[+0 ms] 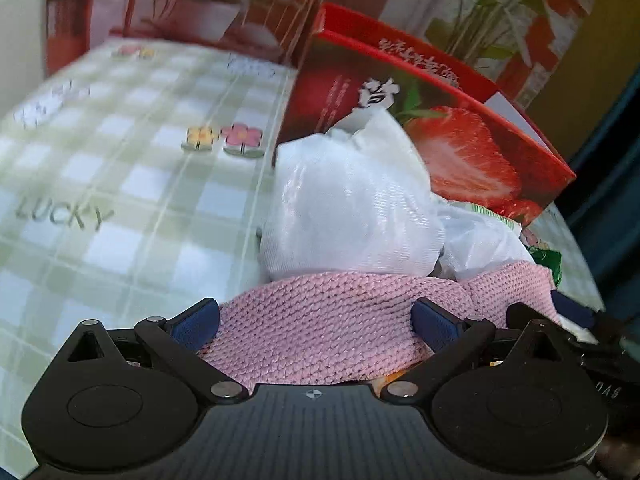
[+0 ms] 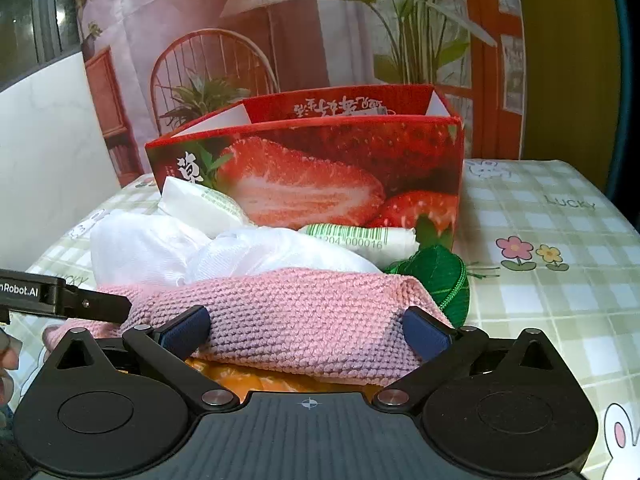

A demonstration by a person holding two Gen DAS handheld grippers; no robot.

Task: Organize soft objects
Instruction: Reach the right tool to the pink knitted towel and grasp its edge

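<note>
Standing open, red strawberry box (image 2: 340,172) behind pink knit (image 2: 296,312).

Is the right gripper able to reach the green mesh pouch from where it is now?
Probably yes. The right gripper stands open around the pink knitted cloth, not clamped on it. The green mesh pouch lies just beyond the cloth's right end, uncovered on top; only that cloth end partly blocks a straight approach.

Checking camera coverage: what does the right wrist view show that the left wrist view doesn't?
Right wrist only: a barcoded white roll, a person's fingers at the left edge, and the left gripper's side.
Left wrist only: nothing of note beyond more bare checked tablecloth.
Both: the pink knitted piece between open jaws, white fabric, the green pouch and the strawberry box.
</note>
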